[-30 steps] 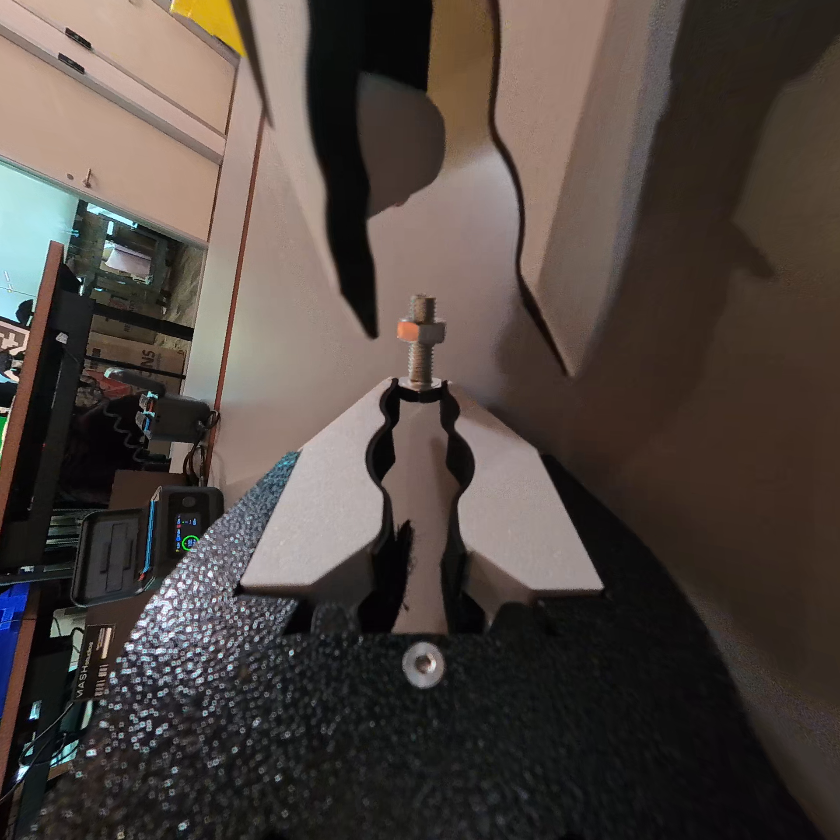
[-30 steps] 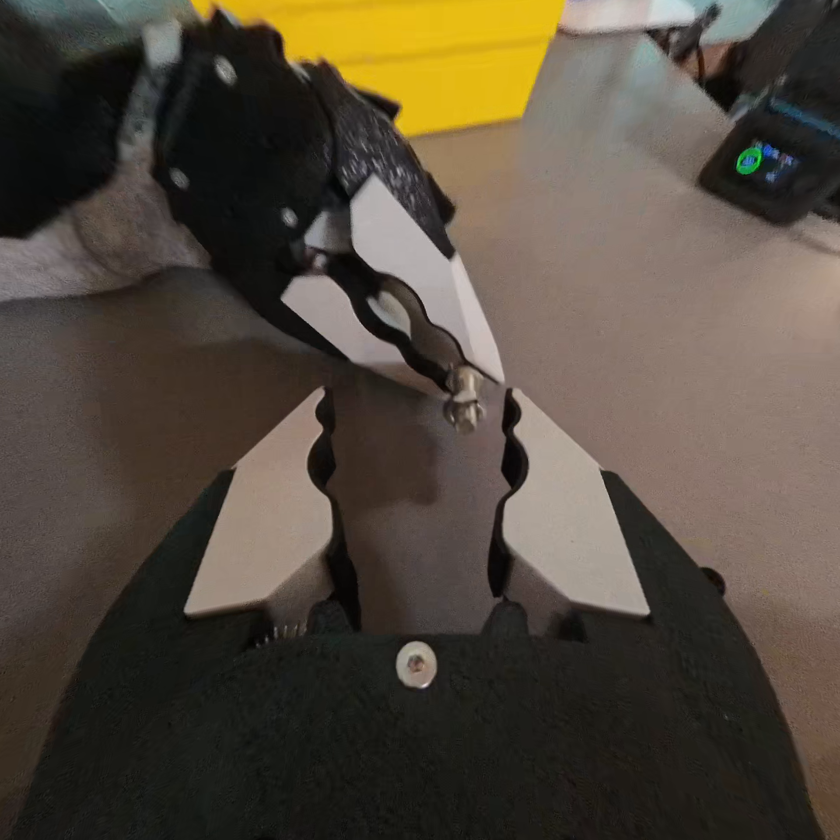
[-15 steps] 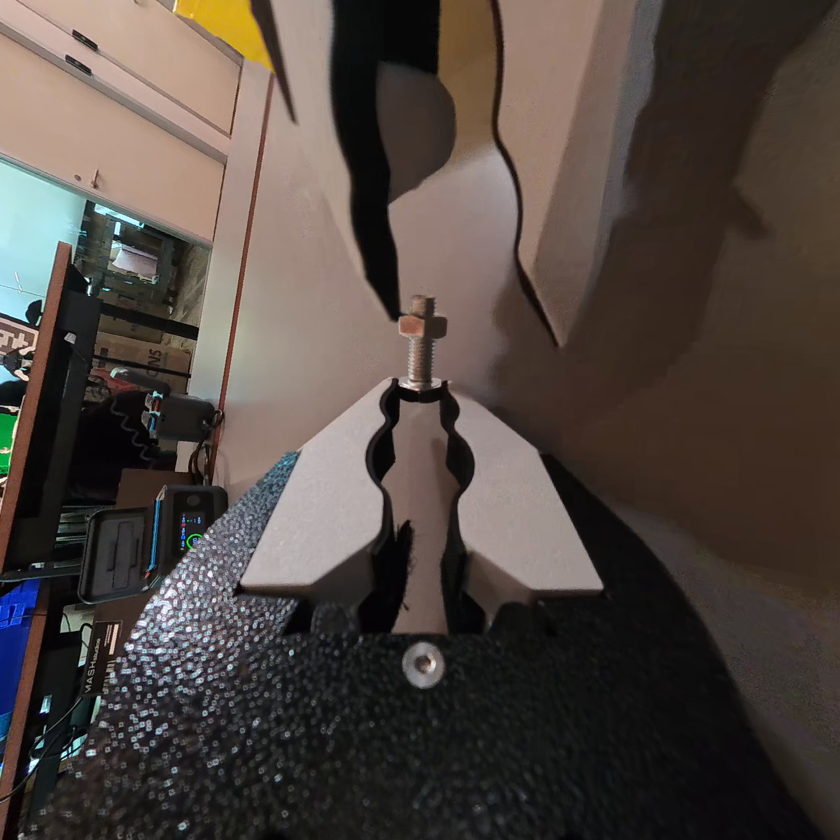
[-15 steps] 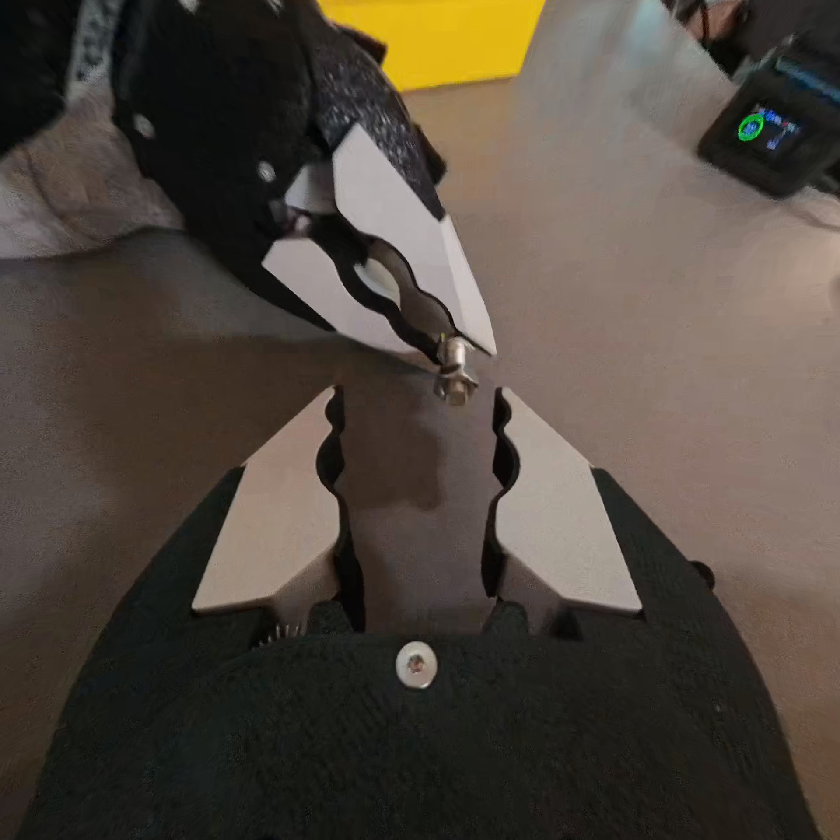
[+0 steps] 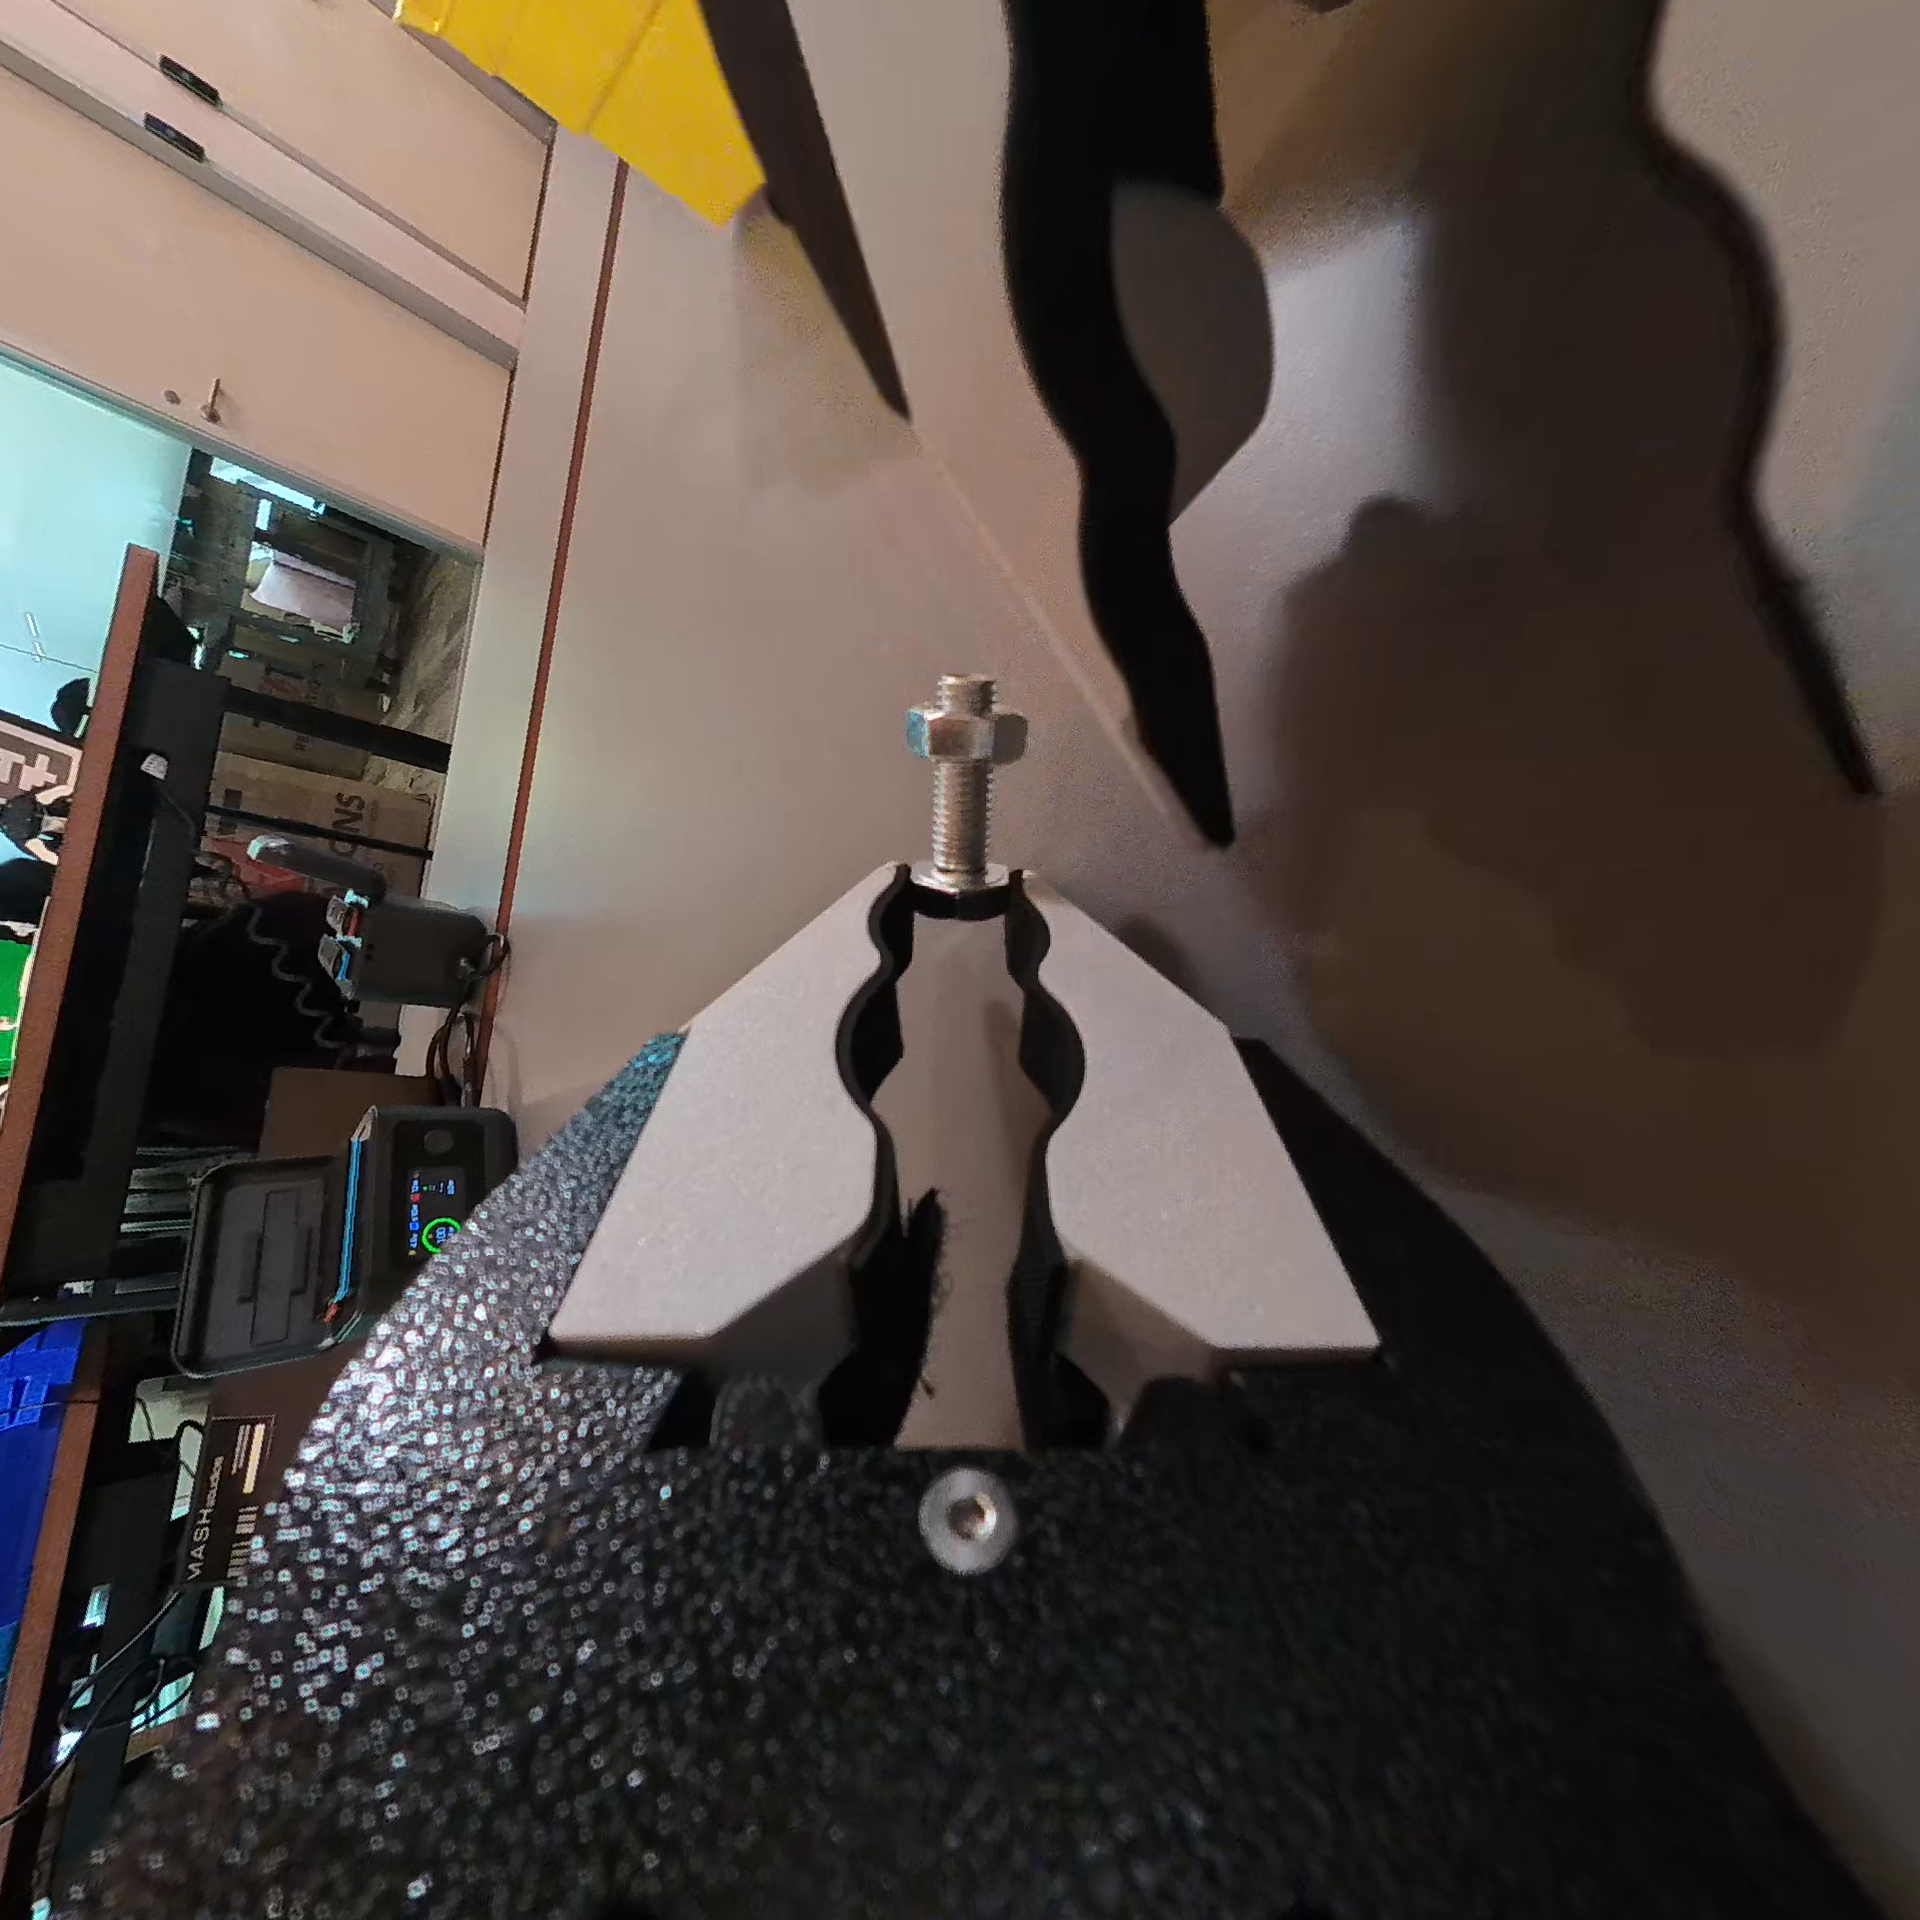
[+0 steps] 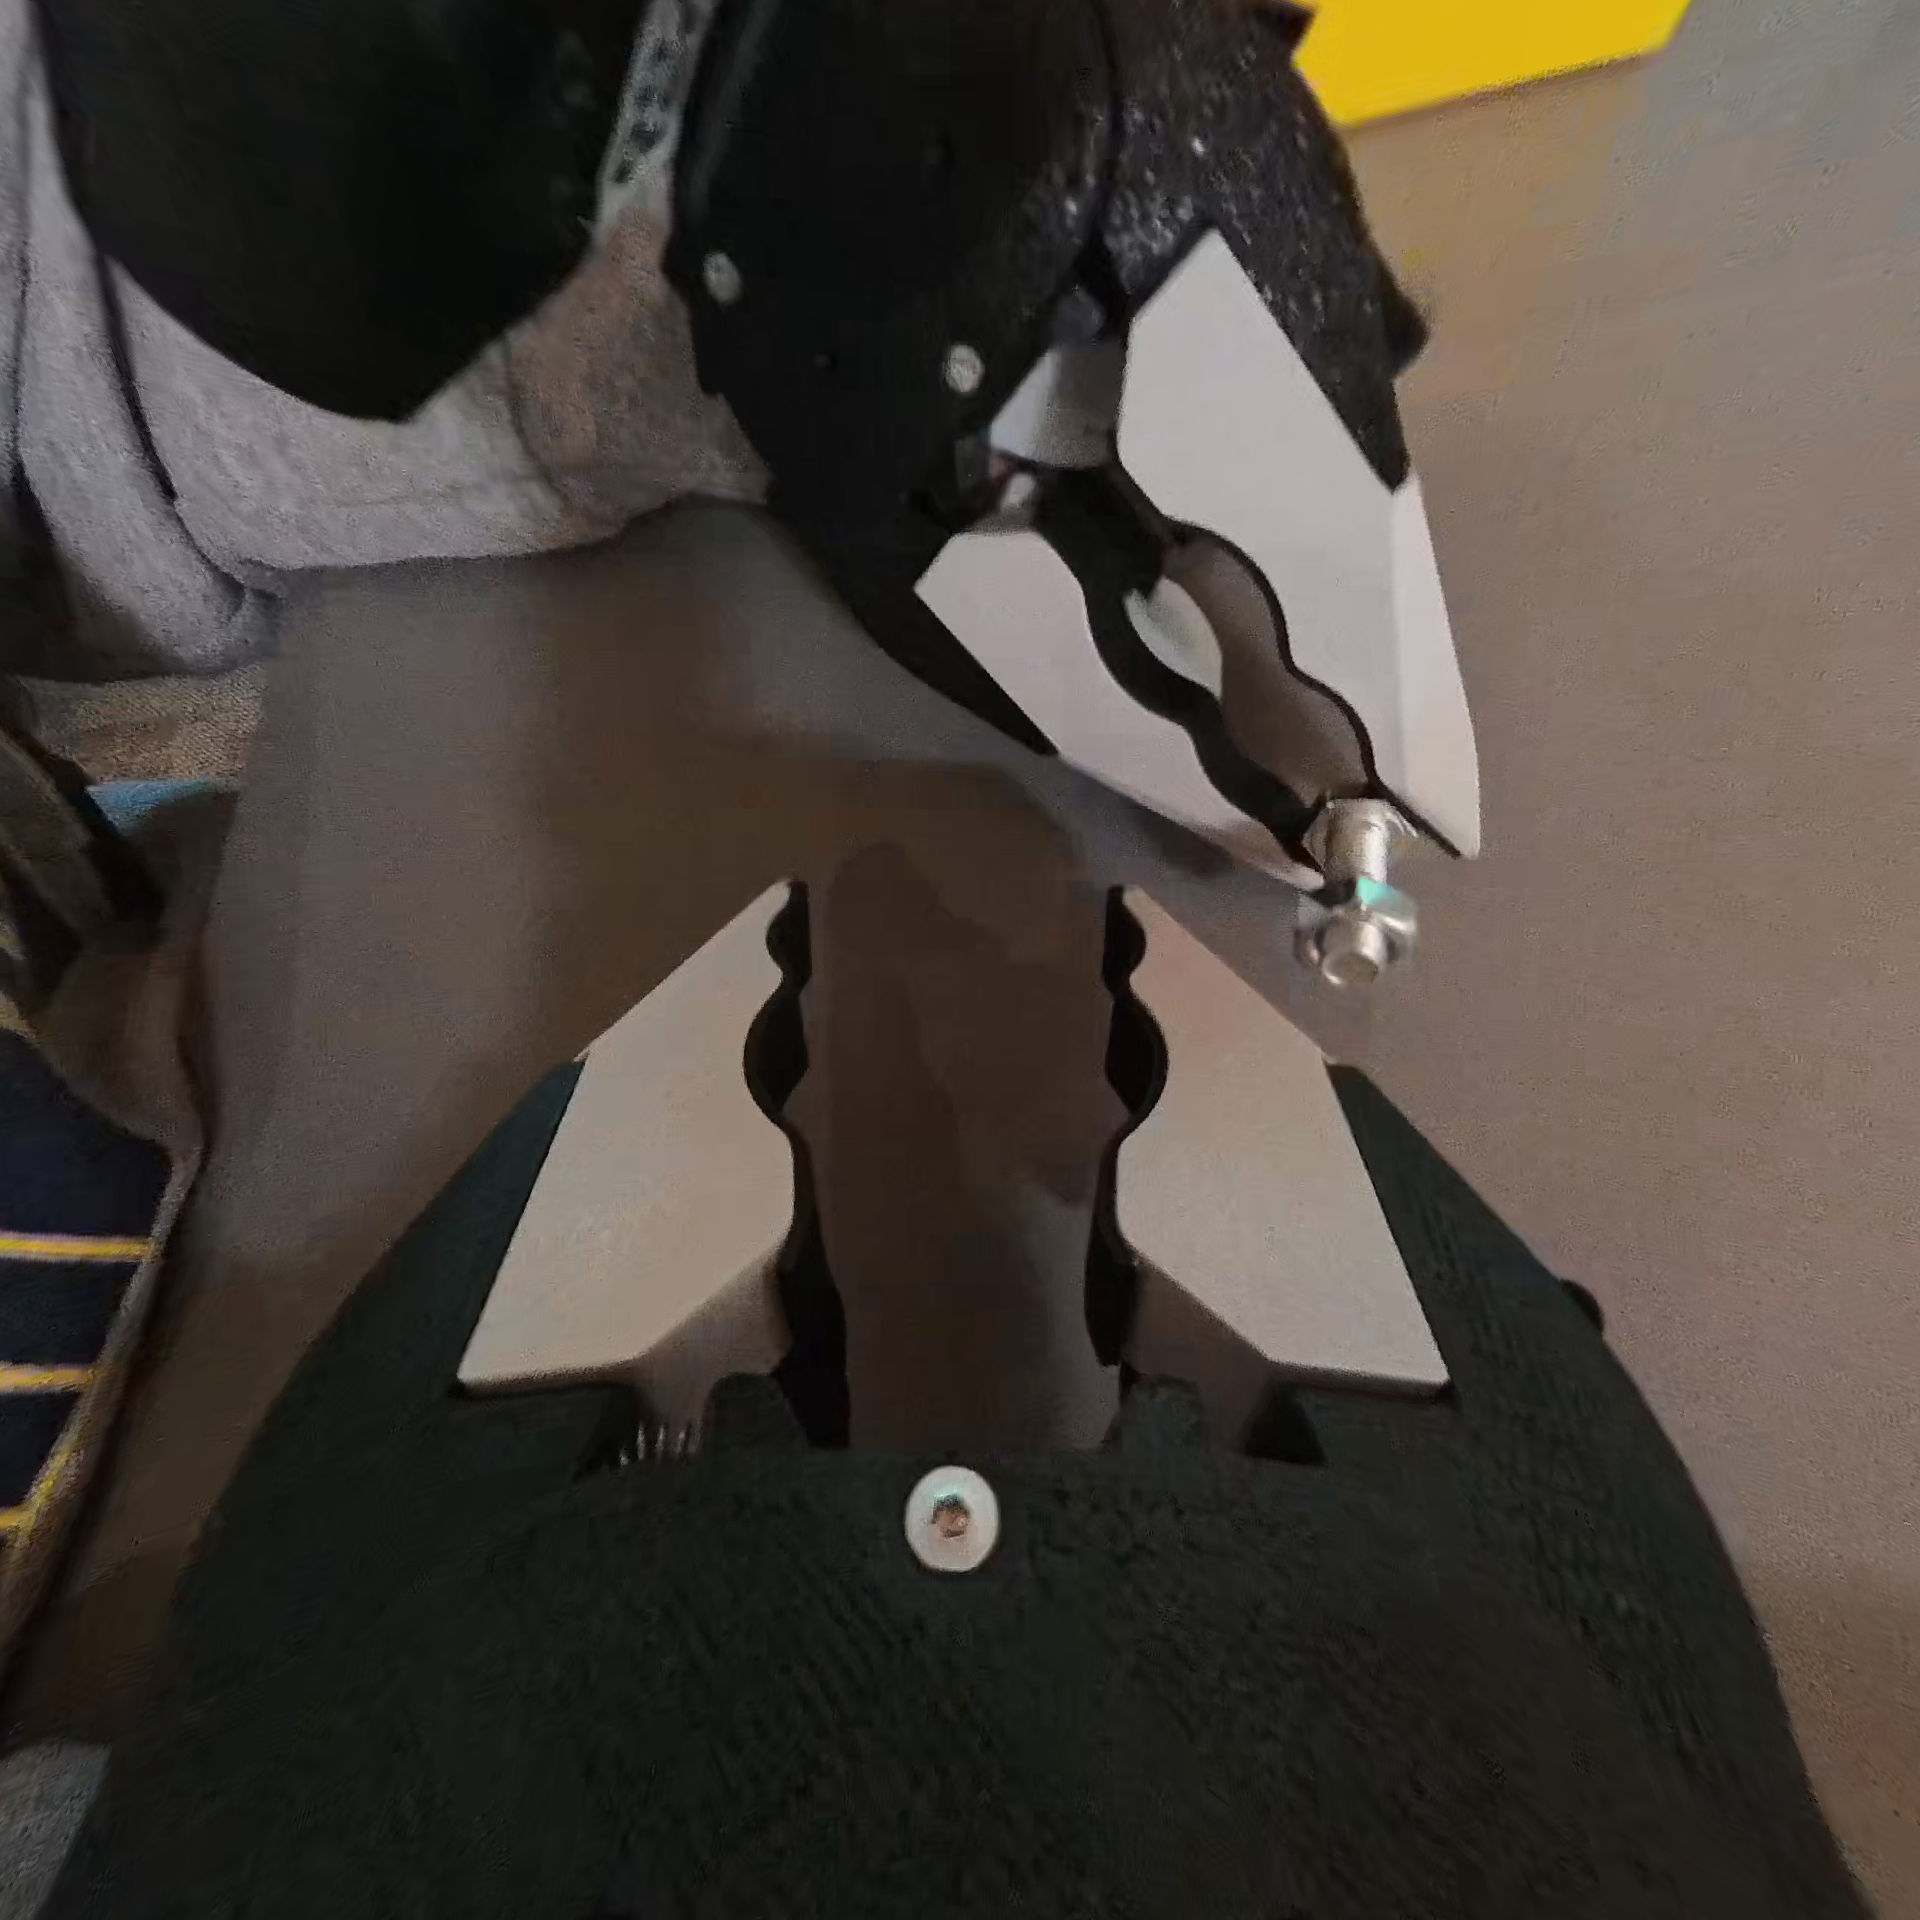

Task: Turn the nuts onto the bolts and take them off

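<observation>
My left gripper [image 5: 961, 896] has its jaws clamped on the head end of the bolt [image 5: 958, 823], whose threaded shank sticks straight out at frame centre. The nut [image 5: 966, 736] sits near the shank's far tip. My right gripper [image 6: 954, 896] has its jaws spread apart with nothing between them, only grey tabletop [image 6: 1662, 644] below. In the right wrist view I see the bolt and nut just right of my right jaw tip, not touching. A yellow box [image 6: 1475, 47] sits top right. A small black device with a lit screen [image 5: 442, 1195] is at left in the left wrist view.
</observation>
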### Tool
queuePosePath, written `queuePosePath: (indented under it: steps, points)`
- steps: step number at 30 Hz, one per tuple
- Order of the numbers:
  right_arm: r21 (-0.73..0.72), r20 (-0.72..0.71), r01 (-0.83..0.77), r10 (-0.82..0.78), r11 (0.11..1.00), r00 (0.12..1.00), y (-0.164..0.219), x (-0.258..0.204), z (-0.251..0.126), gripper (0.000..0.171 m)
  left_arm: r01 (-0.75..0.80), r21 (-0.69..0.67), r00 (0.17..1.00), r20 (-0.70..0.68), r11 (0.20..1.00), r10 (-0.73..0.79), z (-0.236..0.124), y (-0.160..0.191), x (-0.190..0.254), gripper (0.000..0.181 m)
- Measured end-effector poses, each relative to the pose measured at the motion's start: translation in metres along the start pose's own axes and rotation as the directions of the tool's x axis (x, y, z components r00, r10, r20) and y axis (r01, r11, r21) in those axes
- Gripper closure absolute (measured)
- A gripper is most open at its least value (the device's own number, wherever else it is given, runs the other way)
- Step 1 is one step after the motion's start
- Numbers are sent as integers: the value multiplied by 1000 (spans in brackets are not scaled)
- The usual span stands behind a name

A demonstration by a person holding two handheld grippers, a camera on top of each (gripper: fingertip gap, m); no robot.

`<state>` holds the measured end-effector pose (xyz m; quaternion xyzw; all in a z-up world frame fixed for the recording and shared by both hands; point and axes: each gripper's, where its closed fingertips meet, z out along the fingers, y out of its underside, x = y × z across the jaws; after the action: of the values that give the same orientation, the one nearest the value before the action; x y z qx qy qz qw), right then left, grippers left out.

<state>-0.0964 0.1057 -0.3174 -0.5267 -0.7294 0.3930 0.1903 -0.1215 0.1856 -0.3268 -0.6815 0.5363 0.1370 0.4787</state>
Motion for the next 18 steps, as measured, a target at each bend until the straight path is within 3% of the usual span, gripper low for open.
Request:
queuePosePath:
  steps: [5, 8, 11, 14, 18]
  points:
    - [21, -135, -85, 87, 996, 987, 4, 30, -11, 110, 2, -1, 1000, -1, 1000, -2, 0, 0, 0, 165]
    - [45, -211, -47, 56, 998, 976, 1, 41, -14, 102, 3, 0, 1000, -2, 1000, -3, 0, 0, 1, 165]
    - [109, -209, 14, 9, 994, 978, -14, 35, -15, 94, 6, 0, 1000, -2, 1000, -6, 0, 0, 1, 165]
    - [149, -119, 30, -12, 988, 993, -22, 18, -14, 101, 10, -4, 1000, 0, 1000, -10, 0, 1, 1, 165]
    - [39, -96, -50, 54, 998, 994, -1, 20, -9, 109, 14, -5, 1000, -2, 1000, -14, 0, 1, 2, 165]
